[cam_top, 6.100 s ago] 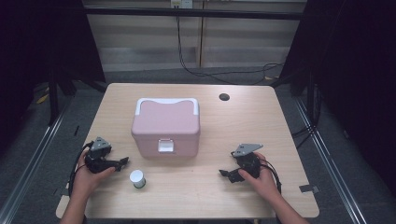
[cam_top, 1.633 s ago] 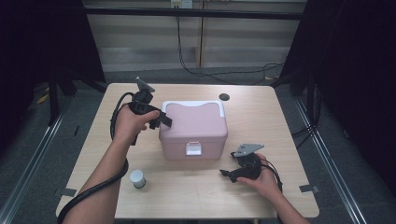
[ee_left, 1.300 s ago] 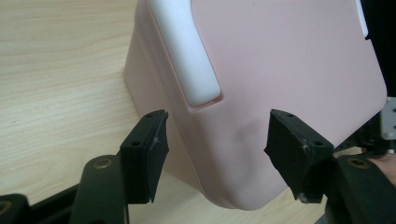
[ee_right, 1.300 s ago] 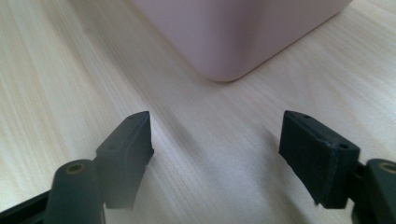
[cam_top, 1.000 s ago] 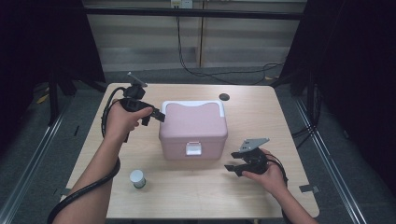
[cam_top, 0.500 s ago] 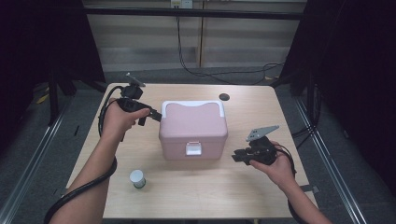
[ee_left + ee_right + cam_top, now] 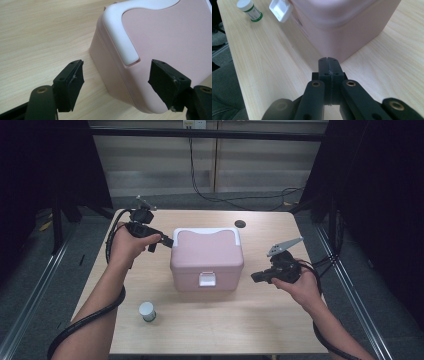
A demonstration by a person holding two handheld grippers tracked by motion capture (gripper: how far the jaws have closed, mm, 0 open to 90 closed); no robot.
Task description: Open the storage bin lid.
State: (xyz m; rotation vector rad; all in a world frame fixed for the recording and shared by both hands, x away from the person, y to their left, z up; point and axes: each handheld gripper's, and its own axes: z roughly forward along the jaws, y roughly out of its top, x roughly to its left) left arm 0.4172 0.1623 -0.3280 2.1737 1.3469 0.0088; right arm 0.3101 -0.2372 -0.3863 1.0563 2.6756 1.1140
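left claw (image 7: 167,241): spread wide, nothing pinched. it sits at the far left corner of the pink box (image 7: 207,258), and in the left claw view the pads (image 7: 72,82) straddle that corner without touching it.
right claw (image 7: 256,277): pressed together and empty. its jaws have just been closing, with nothing between them. it's held above the table (image 7: 280,330) just right of the box, pointing at its right side.
pink box: middle of the table, lid down, white handle (image 7: 120,35) folded flat on top, white latch (image 7: 207,279) on the near face.
why like this: my guess is the left claw is there to steady or nudge the box from the far corner, while the shut right claw makes a handy poker for the latch or the side wall.
box vs claws: between the two, left one nearly on it, right one near but apart.
little bottle (image 7: 147,311): white cap, green band, near left of the box, well apart from both claws, untouched.
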